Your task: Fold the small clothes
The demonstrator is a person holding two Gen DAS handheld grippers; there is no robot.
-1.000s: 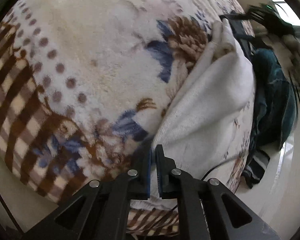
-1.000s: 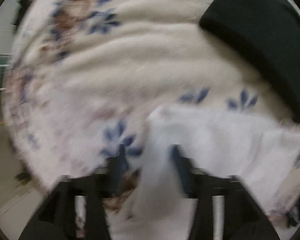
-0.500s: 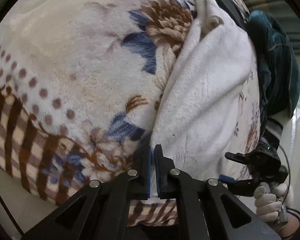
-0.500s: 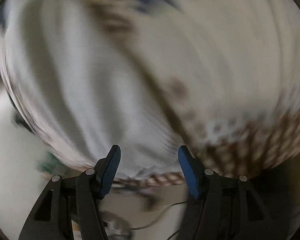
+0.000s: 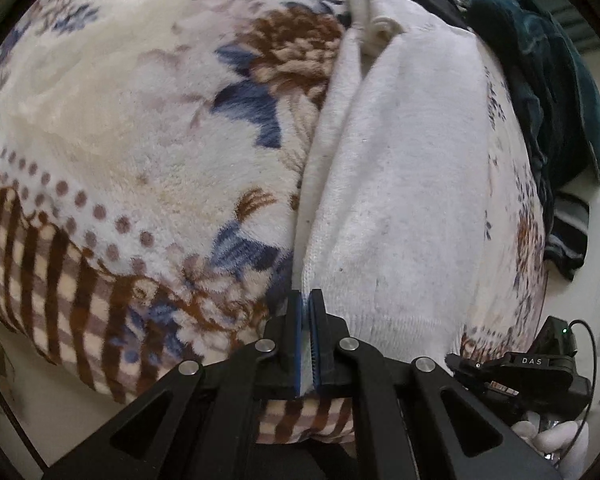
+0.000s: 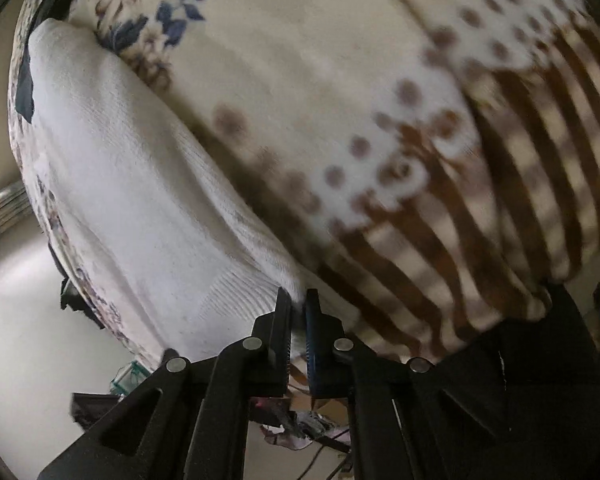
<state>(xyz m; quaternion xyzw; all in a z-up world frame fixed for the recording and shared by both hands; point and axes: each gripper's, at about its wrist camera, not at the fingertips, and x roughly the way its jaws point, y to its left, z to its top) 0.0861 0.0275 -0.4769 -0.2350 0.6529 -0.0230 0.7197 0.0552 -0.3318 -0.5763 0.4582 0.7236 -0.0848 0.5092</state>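
Floral fleece blanket (image 5: 132, 128) covers the bed; white knit garment (image 5: 400, 184) lies along it. Left claw (image 5: 309, 320) pinches its near corner; right claw (image 6: 298, 312), just closing, nips the hem. Thin bites; either could slip when lifted.

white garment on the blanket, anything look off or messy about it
Nothing is damaged or spilled. The white garment lies folded lengthwise on the floral blanket, but its far end is bunched and the left edge shows offset layers. Both the left gripper and right gripper pinch its near hem.
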